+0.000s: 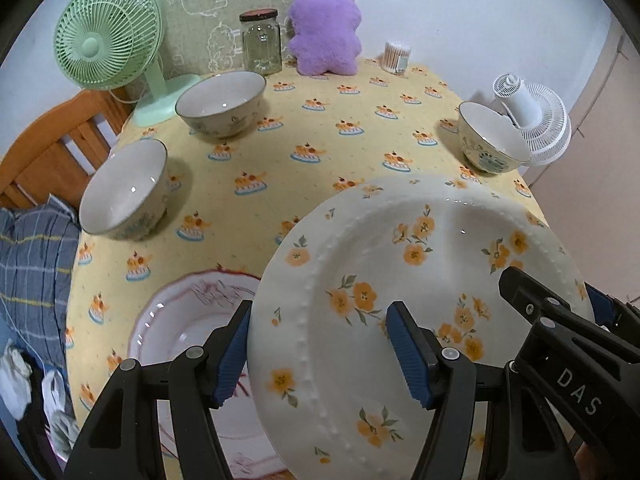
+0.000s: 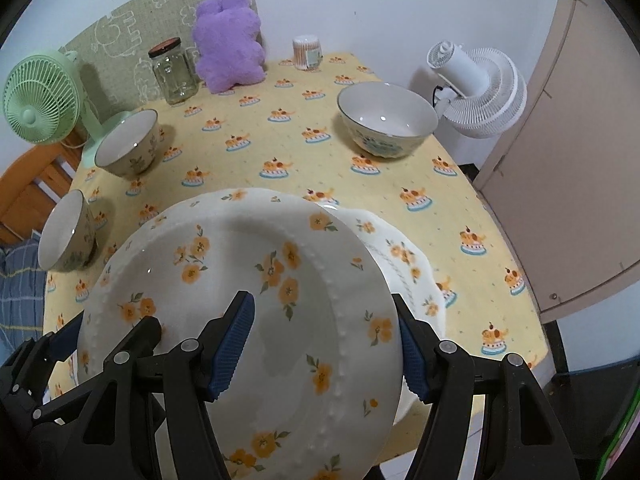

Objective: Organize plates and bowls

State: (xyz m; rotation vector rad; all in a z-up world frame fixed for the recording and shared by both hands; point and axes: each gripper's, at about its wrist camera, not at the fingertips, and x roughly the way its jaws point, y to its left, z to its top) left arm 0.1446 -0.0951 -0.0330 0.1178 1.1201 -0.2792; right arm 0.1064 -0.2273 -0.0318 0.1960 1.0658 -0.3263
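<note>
Left wrist view: yellow cake-print tablecloth fills most of the scene, crockery spread out on it. Biggest task item is the orange-flower plate, held up off the cloth, tilted, carried between both tools. Left gripper clamps its left rim, one pad under the edge and one on the upper face; right gripper does the same on the opposite rim. Two-sided hold looks chosen to keep a wide, slippery plate from tipping. In the left view the right tool shows as the black arm over the plate's right edge.

Below on the left lies a red-trimmed plate flat on the cloth. In the right wrist view a second flowered plate lies under the carried one's right side, likely the stacking spot, though I can't be sure.

Three bowls stand apart and upright: one at the left edge, one near the green fan, one at the far right beside the white fan. Bowls not yet gathered.

Back row: purple plush, glass jar, cotton swab tub, all clear of the work.
</note>
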